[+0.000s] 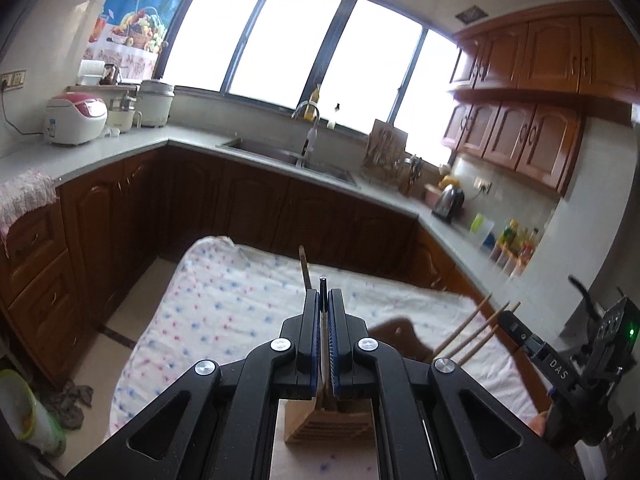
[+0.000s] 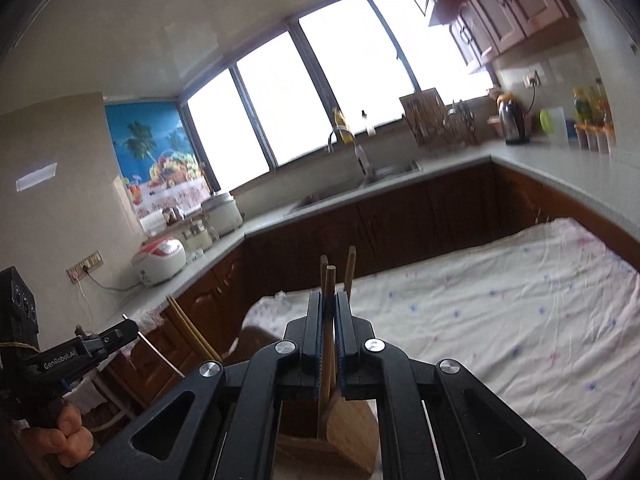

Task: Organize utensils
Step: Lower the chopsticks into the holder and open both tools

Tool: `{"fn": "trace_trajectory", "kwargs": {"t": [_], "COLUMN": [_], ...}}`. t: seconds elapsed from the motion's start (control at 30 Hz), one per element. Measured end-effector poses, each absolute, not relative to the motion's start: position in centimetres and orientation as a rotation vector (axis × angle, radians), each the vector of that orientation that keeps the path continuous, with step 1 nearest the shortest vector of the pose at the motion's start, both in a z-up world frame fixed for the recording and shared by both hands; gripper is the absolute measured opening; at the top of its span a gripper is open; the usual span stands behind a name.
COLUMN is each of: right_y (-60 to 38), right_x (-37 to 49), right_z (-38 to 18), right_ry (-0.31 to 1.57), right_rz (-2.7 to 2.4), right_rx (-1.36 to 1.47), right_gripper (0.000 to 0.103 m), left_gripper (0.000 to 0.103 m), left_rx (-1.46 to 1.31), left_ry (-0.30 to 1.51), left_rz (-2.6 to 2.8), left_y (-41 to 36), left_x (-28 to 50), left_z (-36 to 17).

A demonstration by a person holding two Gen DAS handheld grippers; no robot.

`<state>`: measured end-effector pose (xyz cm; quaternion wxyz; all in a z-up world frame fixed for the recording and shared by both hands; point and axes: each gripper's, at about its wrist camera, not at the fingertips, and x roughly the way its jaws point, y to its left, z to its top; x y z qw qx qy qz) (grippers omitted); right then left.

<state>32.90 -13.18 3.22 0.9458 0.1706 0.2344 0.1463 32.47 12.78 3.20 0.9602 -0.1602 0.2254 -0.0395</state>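
My left gripper (image 1: 322, 304) is shut on a thin utensil (image 1: 322, 292) with a dark tip and white shaft, held upright above a wooden utensil holder (image 1: 328, 426) on the cloth-covered table (image 1: 224, 308). A brown stick (image 1: 305, 268) rises just behind the fingers. My right gripper (image 2: 329, 306) is shut on wooden chopsticks (image 2: 329, 320) that reach down into the same wooden holder (image 2: 344, 432). Several chopstick ends (image 1: 472, 330) show by the right gripper (image 1: 516, 328) in the left wrist view. The left gripper (image 2: 128, 326) shows in the right wrist view, beside more chopsticks (image 2: 192, 330).
Dark wooden cabinets (image 1: 240, 208) and a grey counter with a sink (image 1: 288, 156) ring the table. Rice cookers (image 1: 76, 118), a kettle (image 1: 450, 200) and bottles (image 1: 516, 244) stand on the counter. A wooden chair back (image 1: 396, 334) sits by the table. A bin (image 1: 24, 416) stands on the floor.
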Motion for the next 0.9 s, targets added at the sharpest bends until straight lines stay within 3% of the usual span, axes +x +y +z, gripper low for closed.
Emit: {"fn": "trace_trajectory", "kwargs": {"t": [0.6, 0.7, 0.73, 0.8, 0.83, 0.87, 0.9], "right_y": [-13.7, -13.7, -13.7, -14.1, -14.4, -14.7, -14.9], "right_x": [33.7, 33.7, 33.7, 33.5, 33.3, 33.1, 32.8], "right_z": [3.4, 3.5, 3.5, 3.6, 3.7, 3.7, 3.8], "right_ry": [0.532, 0.539, 0.540, 0.536, 0.531, 0.521, 0.510], "right_rz": [0.320, 0.323, 0.325, 0.324, 0.326, 0.324, 0.319], "right_rx": [0.333, 0.336, 0.340, 0.354, 0.367, 0.379, 0.384], "right_gripper": [0.007, 0.011, 0.014, 0.031, 0.054, 0.068, 0.070], "left_gripper": [0.004, 0.004, 0.004, 0.010, 0.022, 0.029, 0.043], "left_rx": [-0.313, -0.315, -0.314, -0.315, -0.318, -0.320, -0.321], "left_ry": [0.513, 0.515, 0.518, 0.527, 0.528, 0.528, 0.525], "left_rz": [-0.068, -0.067, -0.066, -0.064, -0.068, -0.057, -0.046], "left_y": [12.8, 12.8, 12.8, 12.6, 12.6, 12.7, 12.8], "left_x": [33.3, 33.4, 33.3, 33.2, 33.1, 32.8, 32.6], "left_z": [3.3, 3.3, 3.3, 3.3, 3.3, 3.4, 3.3]}}
